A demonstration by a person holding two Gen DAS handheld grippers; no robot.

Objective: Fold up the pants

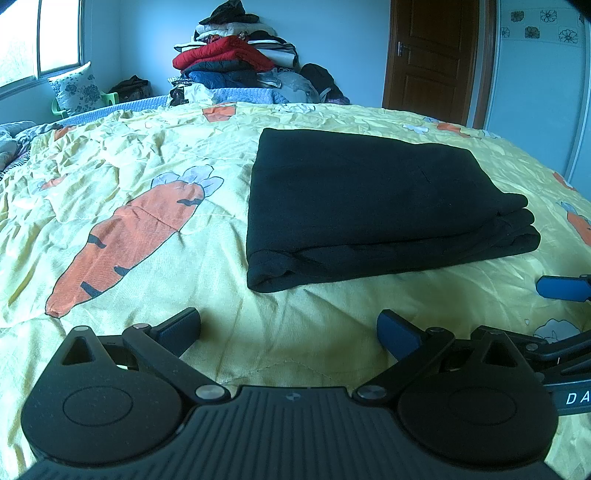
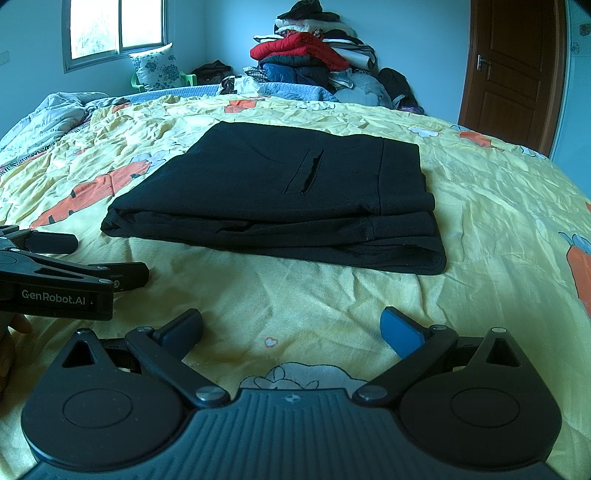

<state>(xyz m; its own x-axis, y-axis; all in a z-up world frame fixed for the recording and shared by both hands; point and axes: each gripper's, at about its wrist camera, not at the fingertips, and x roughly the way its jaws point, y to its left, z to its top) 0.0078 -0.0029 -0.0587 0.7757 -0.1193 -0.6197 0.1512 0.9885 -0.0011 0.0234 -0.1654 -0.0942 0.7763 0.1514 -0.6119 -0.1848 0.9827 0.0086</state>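
The black pants (image 1: 354,199) lie folded in a flat, layered rectangle on the yellow carrot-print bedspread (image 1: 147,206). In the right wrist view the pants (image 2: 288,195) show a slit pocket on top. My left gripper (image 1: 290,330) is open and empty, just short of the pants' near edge. My right gripper (image 2: 291,328) is open and empty, also in front of the pants. The left gripper also shows in the right wrist view (image 2: 92,258) at the left, and a blue fingertip of the right gripper shows at the right edge of the left wrist view (image 1: 565,288).
A tall pile of clothes and bedding (image 2: 314,55) stands at the far side of the bed. A brown door (image 2: 513,70) is at the far right, a window (image 2: 114,29) and a flowered pillow (image 2: 157,66) at the far left. A crumpled quilt (image 2: 48,118) lies at the left.
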